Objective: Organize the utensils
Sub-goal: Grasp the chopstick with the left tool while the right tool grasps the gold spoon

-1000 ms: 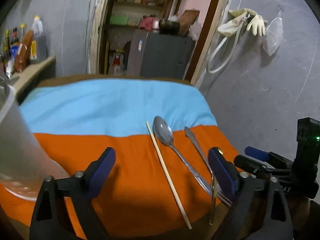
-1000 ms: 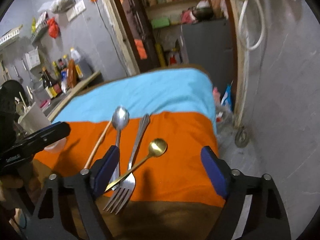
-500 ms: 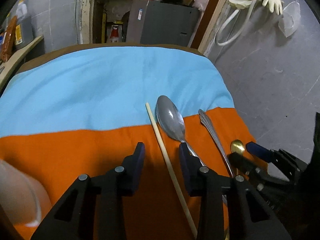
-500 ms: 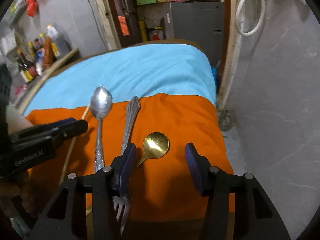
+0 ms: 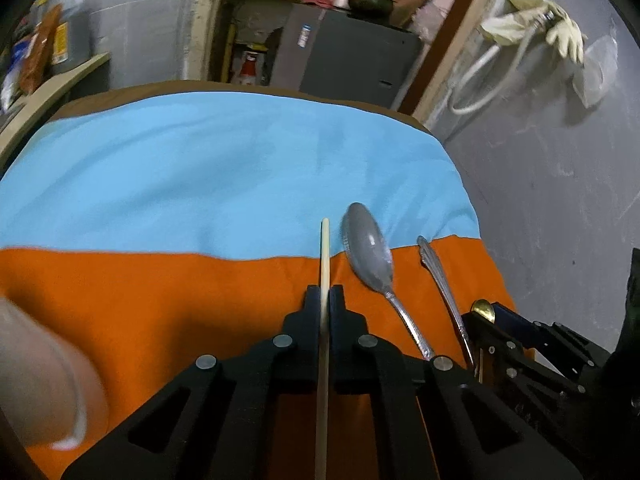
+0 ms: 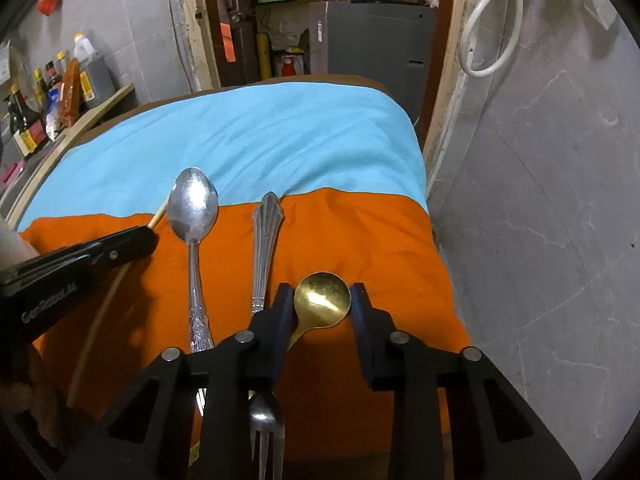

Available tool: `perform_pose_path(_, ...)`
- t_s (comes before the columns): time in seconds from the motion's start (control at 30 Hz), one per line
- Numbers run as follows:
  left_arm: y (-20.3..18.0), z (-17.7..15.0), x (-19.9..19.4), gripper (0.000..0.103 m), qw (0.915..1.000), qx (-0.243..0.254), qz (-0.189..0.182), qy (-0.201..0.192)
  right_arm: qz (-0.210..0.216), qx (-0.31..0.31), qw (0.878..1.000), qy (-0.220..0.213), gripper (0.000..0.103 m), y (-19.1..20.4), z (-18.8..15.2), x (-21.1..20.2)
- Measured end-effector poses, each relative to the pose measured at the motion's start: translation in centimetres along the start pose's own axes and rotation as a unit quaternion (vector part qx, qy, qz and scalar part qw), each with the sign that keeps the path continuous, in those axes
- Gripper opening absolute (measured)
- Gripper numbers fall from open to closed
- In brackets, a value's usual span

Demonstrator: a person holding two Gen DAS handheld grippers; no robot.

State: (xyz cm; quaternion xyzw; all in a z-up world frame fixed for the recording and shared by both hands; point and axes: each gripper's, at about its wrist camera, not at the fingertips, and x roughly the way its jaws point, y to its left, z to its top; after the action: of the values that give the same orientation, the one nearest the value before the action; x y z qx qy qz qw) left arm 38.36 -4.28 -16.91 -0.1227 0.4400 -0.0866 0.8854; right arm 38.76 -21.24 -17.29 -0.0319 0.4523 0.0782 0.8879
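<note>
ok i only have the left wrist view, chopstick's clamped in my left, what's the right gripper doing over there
observer: the right gripper has the bowl of the gold spoon between its jaws. they have just been closing and the pads stand at the bowl's edges. i can't tell whether they press on it yet
operator: and the fork, i only see its handle, which way is the head
observer: the fork has its tines at the near end, pointing toward the front edge of the orange cloth. they show just below the right gripper's left finger, which crosses over the fork's neck
</note>
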Motion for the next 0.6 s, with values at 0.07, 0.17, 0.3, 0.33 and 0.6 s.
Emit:
perform_pose_path(0.07, 0.5, -0.5, -0.6, 0.002, 1.0, -0.009, 0.005, 0.0, 0.013, 0.008, 1.0, -0.002, 0.027, -0.5, -0.1, -0.2)
perform_pose_path(0.17, 1.1, -1.0, -1.2, 0.002, 0.9998, -0.018, 0.003, 0.011, 0.043, 0.02, 0.999, -0.008, 0.026, -1.1, -0.1, -0.4)
perform_pose_path(0.3, 1.0, -0.5, -1.2, 0.002, 0.9994, -0.013, -0.001, 0.032, 0.039, 0.005, 0.999, -0.007, 0.026, -0.5, 0.0, -0.3)
perform_pose_path(0.33, 1.0, -0.3, -1.1, 0.003, 0.9993, -0.007, -0.002, 0.037, 0.038, 0.002, 0.999, -0.007, 0.026, -0.2, 0.0, -0.3)
perform_pose_path(0.6, 1.2, -0.7, -1.8, 0.002, 0.9988, -0.02, -0.042, 0.018, 0.067, -0.005, 0.996, -0.052, 0.026, -0.1, -0.6, -2.0)
